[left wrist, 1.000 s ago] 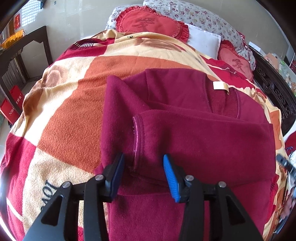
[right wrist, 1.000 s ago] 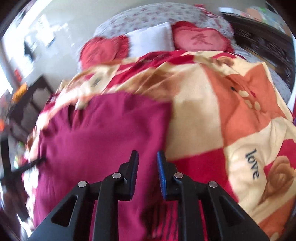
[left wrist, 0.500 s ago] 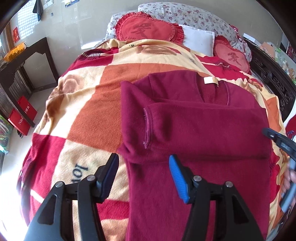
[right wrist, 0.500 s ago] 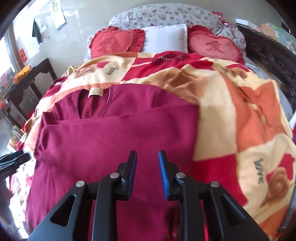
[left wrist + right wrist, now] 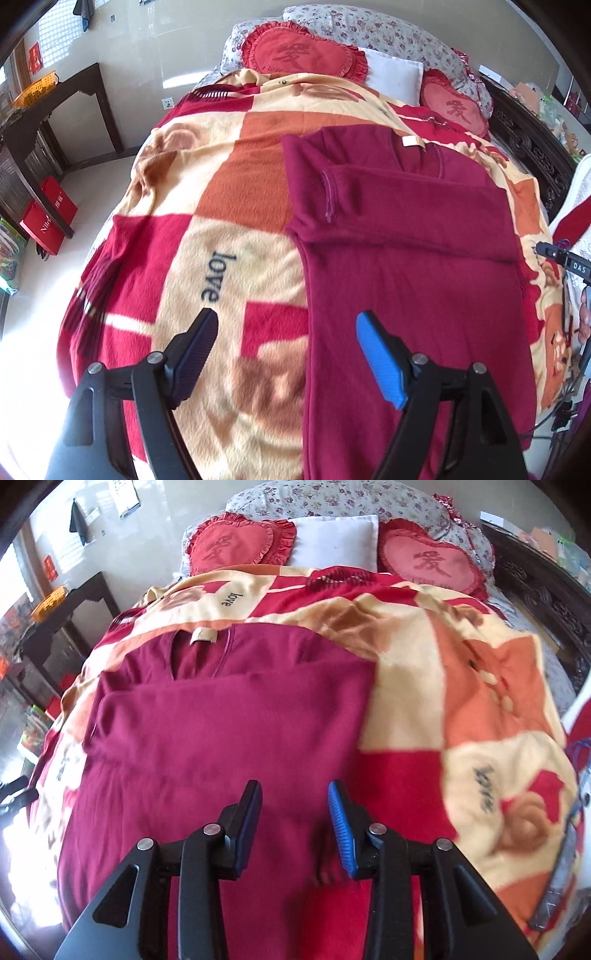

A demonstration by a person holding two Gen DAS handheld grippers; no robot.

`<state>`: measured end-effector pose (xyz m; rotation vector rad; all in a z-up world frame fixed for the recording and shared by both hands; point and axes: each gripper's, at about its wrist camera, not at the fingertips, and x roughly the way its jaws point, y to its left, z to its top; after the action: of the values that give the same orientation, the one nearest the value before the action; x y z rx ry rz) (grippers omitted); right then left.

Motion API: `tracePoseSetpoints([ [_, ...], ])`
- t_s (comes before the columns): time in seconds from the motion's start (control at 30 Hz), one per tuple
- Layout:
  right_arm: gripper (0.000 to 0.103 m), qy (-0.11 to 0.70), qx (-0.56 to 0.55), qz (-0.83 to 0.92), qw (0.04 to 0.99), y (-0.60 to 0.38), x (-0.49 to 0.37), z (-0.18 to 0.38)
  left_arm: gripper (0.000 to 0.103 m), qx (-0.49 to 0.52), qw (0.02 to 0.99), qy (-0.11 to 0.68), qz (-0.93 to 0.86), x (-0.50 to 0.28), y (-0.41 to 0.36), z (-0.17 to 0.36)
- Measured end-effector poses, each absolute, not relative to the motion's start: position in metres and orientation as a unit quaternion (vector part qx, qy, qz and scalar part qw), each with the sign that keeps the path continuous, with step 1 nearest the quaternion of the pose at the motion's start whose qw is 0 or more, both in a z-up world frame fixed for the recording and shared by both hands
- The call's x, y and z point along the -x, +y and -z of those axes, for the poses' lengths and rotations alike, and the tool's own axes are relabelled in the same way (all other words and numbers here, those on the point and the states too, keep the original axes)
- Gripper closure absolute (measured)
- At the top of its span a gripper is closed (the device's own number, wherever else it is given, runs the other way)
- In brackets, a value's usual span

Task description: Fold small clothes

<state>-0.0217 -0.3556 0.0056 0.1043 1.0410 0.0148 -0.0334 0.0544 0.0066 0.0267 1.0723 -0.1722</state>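
Maroon sweater [image 5: 399, 258] — lies flat on the blanket [image 5: 221, 184] of the bed, collar toward the pillows, a cream label [image 5: 413, 141] at the neck. Both sleeves are folded across the chest, one cuff [image 5: 330, 195] ending near the garment's left edge in the left wrist view.

Left gripper [image 5: 286, 349] — above the sweater's side edge, one finger over the blanket and the blue pad [image 5: 380, 362] over the cloth; jaws spread wide and opening, nothing between them.

Right gripper [image 5: 295, 819] — above the lower right part of the sweater; jaws parted and opening, empty, cloth below them.

Blanket — red, orange and cream checks, printed "love".

Heart cushions [image 5: 236, 542], red, flank a white pillow [image 5: 336, 541] at the head of the bed.

Dark wooden table [image 5: 55, 99] beside the bed, an orange basket [image 5: 35, 86] on it.
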Motion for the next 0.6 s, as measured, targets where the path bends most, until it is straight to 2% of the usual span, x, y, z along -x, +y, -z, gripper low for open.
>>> tracePoseSetpoints([
  [0.27, 0.079, 0.529, -0.094, -0.039, 0.842, -0.374, 0.104, -0.001, 0.022, 0.003, 0.842, 0.526, 0.121, 0.082, 0.06, 0.005],
  [0.6, 0.078, 0.576, -0.114, -0.087, 0.804, -0.346, 0.183, 0.052, 0.022, 0.042, 0.815, 0.561, 0.14, 0.116, 0.055, 0.032],
])
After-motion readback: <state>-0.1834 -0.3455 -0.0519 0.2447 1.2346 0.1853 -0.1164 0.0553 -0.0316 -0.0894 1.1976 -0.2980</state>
